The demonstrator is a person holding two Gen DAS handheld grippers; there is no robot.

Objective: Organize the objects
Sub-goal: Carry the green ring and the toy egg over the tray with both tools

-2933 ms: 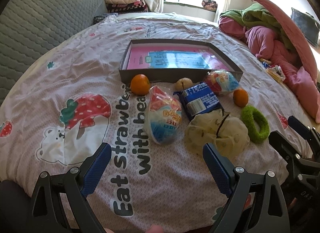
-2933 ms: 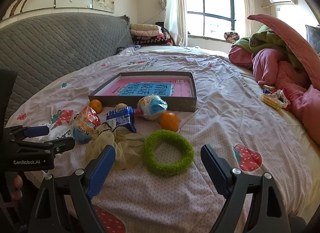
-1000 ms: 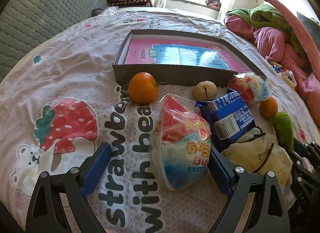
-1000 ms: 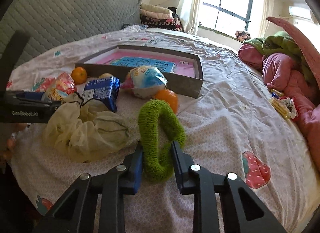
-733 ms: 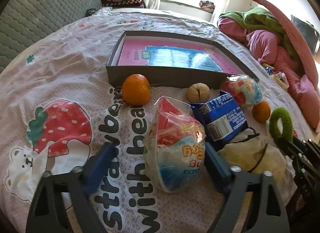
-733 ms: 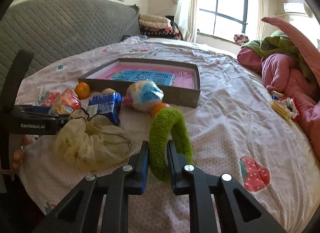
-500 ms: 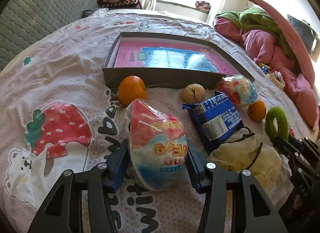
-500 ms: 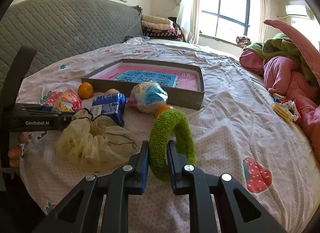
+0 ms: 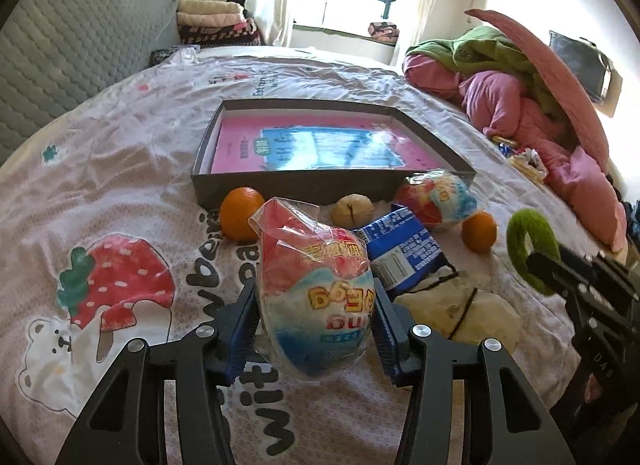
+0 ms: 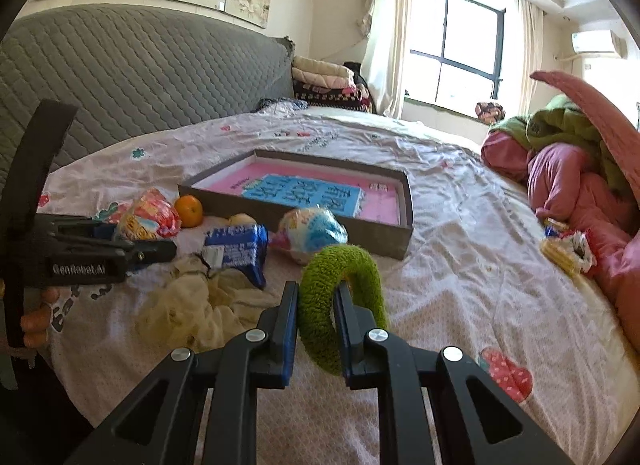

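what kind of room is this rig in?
Most likely a home bedroom. The objects lie on a bed sheet printed with strawberries, against a grey quilted headboard, with folded blankets stacked by the window and rumpled pink bedding at one side.

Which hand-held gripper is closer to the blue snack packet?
Left. The left hand-held gripper, shut on a wrapped toy egg, sits right beside the blue snack packet. The right hand-held gripper, holding the green fuzzy ring, is farther off.
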